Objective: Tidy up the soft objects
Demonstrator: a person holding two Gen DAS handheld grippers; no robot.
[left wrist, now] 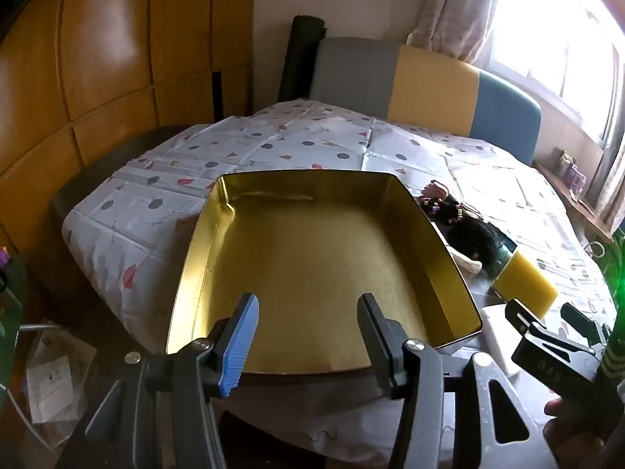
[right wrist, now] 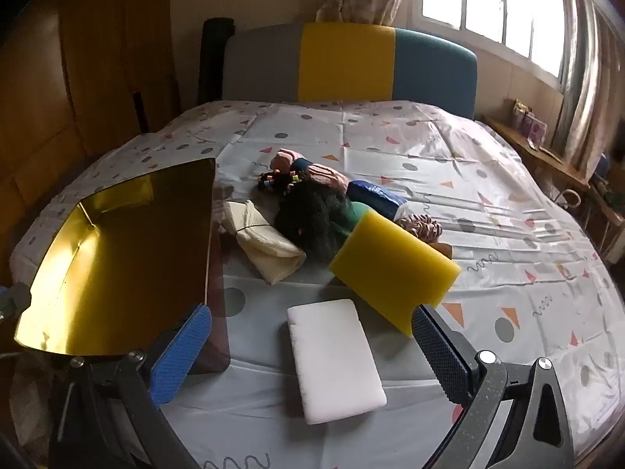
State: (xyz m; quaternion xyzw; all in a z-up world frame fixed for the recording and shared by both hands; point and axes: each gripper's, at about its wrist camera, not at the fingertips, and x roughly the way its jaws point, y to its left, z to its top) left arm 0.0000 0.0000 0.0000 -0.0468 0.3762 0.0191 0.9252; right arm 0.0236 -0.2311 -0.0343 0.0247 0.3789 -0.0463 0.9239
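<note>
Bedroom scene here, with wooden wardrobes on one side, a bright window on the other, and a bed [right wrist: 390, 148] under a dotted plastic sheet doing the job of a worktop. We've got the right tongs [right wrist: 312, 346] spread as wide as they go, nothing in them, hovering right over the white foam block [right wrist: 334, 355]. The left tongs [left wrist: 308, 346] are about half open and empty too, pointed into the gold tin [left wrist: 312, 258], which has nothing in it yet. That white block looks light and squishy, so we'd pinch it across the short sides, gently, so it doesn't buckle. Just behind it sits one yellow sponge [right wrist: 394, 269], tilted up on the pile, same deal: light and springy. Further out we count one cream cloth bundle [right wrist: 265, 242] tied with a band, one black fuzzy thing [right wrist: 312, 219], and a tangle of small stuff we can't sort out from here. All of it's beside the tin, none inside.
</note>
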